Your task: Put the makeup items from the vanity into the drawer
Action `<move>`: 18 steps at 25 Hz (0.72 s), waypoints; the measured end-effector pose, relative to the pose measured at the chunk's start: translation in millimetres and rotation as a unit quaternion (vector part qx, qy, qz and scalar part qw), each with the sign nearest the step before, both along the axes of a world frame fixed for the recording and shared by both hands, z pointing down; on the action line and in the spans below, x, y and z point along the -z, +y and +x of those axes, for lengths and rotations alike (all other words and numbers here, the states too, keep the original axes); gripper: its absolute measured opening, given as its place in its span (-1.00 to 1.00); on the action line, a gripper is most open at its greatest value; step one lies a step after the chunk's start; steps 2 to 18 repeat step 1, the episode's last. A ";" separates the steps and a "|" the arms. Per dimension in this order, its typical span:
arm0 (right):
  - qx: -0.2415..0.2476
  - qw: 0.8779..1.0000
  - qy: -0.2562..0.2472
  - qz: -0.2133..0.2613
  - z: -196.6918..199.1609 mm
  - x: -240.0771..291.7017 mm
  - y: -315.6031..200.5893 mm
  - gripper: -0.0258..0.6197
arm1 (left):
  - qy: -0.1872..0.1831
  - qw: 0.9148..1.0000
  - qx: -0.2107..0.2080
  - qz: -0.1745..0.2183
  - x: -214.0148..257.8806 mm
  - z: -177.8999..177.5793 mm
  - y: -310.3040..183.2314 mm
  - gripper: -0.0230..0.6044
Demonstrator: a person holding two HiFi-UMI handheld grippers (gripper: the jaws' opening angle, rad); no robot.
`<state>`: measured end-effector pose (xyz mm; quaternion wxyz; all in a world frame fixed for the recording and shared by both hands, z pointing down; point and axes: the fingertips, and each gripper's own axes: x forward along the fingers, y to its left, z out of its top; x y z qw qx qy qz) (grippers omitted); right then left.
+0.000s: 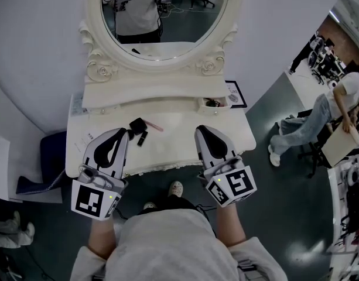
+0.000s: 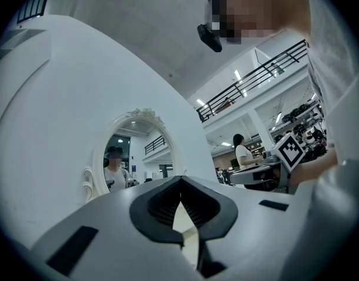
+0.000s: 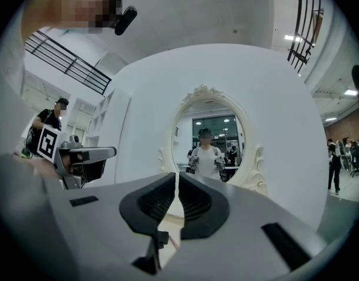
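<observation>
On the white carved vanity (image 1: 159, 92) under the oval mirror (image 1: 161, 16), 3 makeup items lie out on the cream tabletop (image 1: 179, 139), left of its middle. They are a black flat case (image 1: 136, 123), a short black tube (image 1: 143, 137) just in front of it, and a slim pink stick (image 1: 155, 126) angled off to the case's right. At the right end of the vanity's raised tier a small white drawer (image 1: 200, 102) stands pulled open, with dark and reddish things (image 1: 213, 103) inside, too small to name. By that reading the job is partway: the drawer holds something, while those 3 pieces remain outside it and well apart from it, so they are what is left to carry over, and whether the drawer should then be pushed in the task sentence does not say. The left gripper (image 1: 120, 133) hovers at the tabletop's front edge, close to the black tube, its jaws brought together with nothing between them in the left gripper view (image 2: 180, 179). The right gripper (image 1: 202, 129) hangs over the right front of the tabletop, jaws likewise closed to a bare slit and empty (image 3: 176, 175).
</observation>
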<state>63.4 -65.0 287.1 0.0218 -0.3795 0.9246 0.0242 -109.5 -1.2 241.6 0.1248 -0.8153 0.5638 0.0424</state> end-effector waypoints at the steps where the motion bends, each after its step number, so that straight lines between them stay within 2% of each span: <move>1: 0.000 1.000 0.000 -0.001 0.3 0.2 0.1 -0.83 | 0.000 1.000 0.000 0.000 0.2 0.0 0.0 -0.88; 18: 0.000 1.000 0.000 -0.001 0.3 0.2 0.1 -0.83 | 0.000 1.000 0.000 0.000 0.2 0.0 0.0 -0.88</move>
